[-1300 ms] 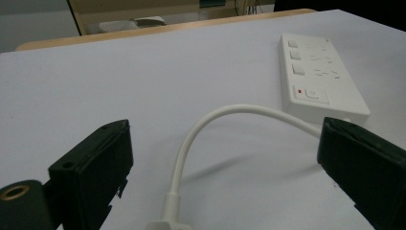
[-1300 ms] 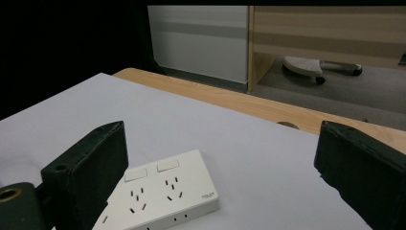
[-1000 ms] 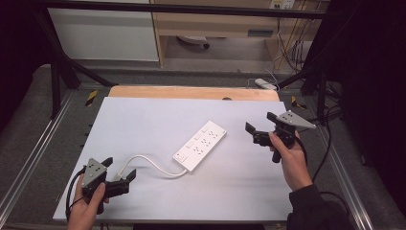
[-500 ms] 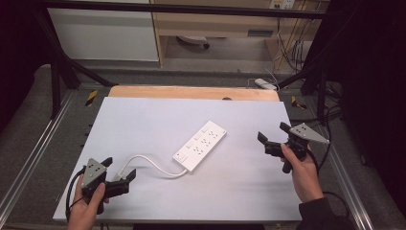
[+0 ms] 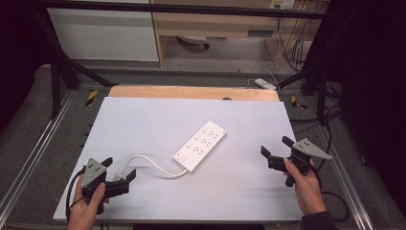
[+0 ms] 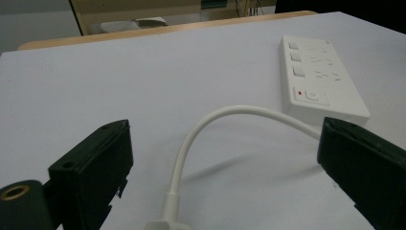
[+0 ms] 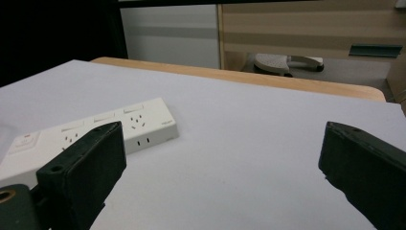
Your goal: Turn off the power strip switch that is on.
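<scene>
At the near left corner of the worktop (image 5: 143,120), the left hand-held gripper (image 5: 118,176) rests low with its jaws spread wide, one on either side of the white plug (image 6: 163,221) that ends the power strip's cord (image 6: 215,125). Neither jaw touches the plug or the cord, so the step in hand looks like the approach to a grasp on the plug. The next move would call for easing the jaws forward a little and closing them squarely on the plug body rather than on the thin cord behind it, which would likely slip or bend. At the near right, the right hand-held gripper (image 5: 276,154) is likewise spread and holds nothing, well apart from the strip and turned toward it; it could steady the strip if the plug is to be drawn away. From the plug the cord curves up and right to the white power strip (image 5: 201,146), which lies flat and slantwise near the middle of the worktop, its switch end nearest the cord. The surface is pale, matte and bare otherwise, with a wooden edge (image 5: 191,92) at its far side. Beyond stand a white cabinet (image 5: 103,33), a wooden shelf unit (image 5: 215,24) and loose cables (image 5: 292,48) on the floor.
</scene>
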A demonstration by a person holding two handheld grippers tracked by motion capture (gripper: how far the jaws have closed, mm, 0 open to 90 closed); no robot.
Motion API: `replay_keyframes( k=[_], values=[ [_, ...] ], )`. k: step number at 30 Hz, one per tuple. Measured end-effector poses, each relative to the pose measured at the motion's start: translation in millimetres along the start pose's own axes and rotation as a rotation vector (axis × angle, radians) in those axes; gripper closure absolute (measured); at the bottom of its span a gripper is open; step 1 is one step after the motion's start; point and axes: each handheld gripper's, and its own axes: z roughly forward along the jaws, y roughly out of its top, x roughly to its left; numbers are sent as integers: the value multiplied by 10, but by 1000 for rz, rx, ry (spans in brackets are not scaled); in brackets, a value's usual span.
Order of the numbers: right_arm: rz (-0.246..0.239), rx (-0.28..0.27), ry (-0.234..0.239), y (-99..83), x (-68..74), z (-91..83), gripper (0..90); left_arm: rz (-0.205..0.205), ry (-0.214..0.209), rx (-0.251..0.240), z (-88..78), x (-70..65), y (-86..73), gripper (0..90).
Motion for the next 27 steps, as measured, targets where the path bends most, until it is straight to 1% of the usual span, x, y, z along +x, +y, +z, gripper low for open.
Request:
replay_keyframes(
  k=[7, 13, 17, 19, 20, 24, 25, 27],
  values=[
    [-7, 25, 10, -125, 47, -32, 26, -1, -2, -2, 0, -3, 1, 53],
    [-21, 59, 23, -229, 97, 4, 24, -3, -4, -5, -2, -6, 2, 53],
    [-23, 87, 35, -284, 154, 63, 24, -3, -4, -4, 0, -6, 3, 53],
    [-38, 106, 45, -315, 186, 109, 24, 1, -6, -3, -1, -6, 4, 53],
    [-36, 120, 54, -331, 206, 136, 24, 0, -7, -4, -1, -8, 4, 53],
    [-65, 176, 79, -398, 272, 255, 26, 3, -8, -1, 1, -9, 4, 53],
    [-62, 184, 85, -405, 286, 275, 27, 3, -8, -1, 0, -8, 4, 53],
    [-64, 189, 81, -406, 288, 292, 31, 3, -10, -1, 2, -8, 5, 53]
  ],
)
